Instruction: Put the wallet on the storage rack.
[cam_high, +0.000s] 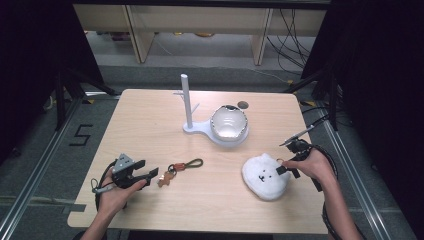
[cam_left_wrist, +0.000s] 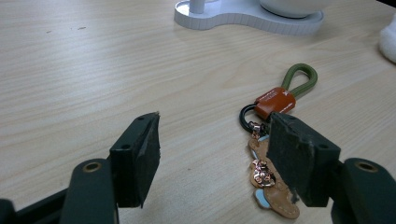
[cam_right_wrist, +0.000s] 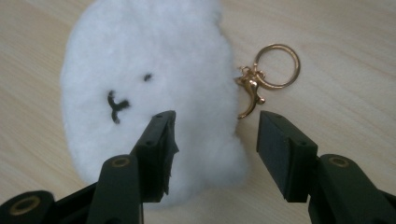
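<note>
A keychain with a green loop, an orange band and a small brown charm (cam_high: 176, 169) lies on the table at front left. My left gripper (cam_high: 150, 174) is open just left of it; in the left gripper view the keychain (cam_left_wrist: 274, 105) lies by the right jaw, partly hidden. A fluffy white plush face (cam_high: 265, 176) with a gold ring and clasp (cam_right_wrist: 268, 74) lies at front right. My right gripper (cam_high: 286, 169) is open over the plush's right edge (cam_right_wrist: 154, 74), its jaws straddling that edge, nothing gripped.
A white stand with an upright peg post (cam_high: 186, 102) and a round bowl-shaped dish (cam_high: 229, 122) sits at the table's middle back. A small dark disc (cam_high: 243, 105) lies behind it. The wooden table (cam_high: 150, 125) has a black curtain at each side.
</note>
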